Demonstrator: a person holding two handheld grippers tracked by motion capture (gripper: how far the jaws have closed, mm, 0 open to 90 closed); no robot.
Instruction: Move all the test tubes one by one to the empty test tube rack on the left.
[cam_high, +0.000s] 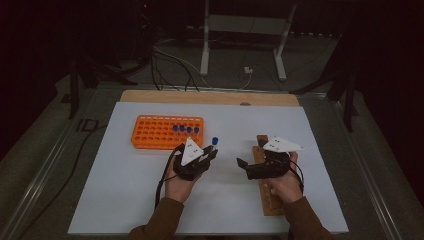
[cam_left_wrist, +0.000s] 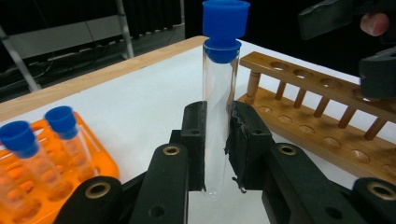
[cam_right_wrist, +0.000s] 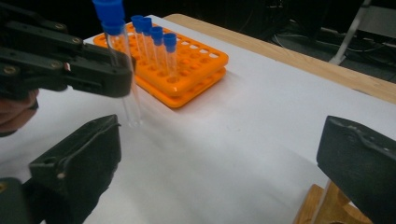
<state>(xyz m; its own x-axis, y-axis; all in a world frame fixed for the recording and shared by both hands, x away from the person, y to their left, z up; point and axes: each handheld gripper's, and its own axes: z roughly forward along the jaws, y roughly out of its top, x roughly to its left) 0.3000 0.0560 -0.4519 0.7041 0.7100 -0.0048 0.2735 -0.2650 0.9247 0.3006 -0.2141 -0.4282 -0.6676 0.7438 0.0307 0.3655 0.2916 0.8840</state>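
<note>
My left gripper is shut on a clear test tube with a blue cap, held upright just above the white table. That tube shows right of the orange rack, which holds several blue-capped tubes. From the right gripper view the held tube stands in front of the orange rack. My right gripper is open with nothing between its jaws, and hovers over the empty wooden rack. The wooden rack lies right of the held tube.
A white sheet covers the table, with a wooden strip at its far edge. Beyond the table stand a white metal frame and cables on the floor. Open sheet lies at the front left.
</note>
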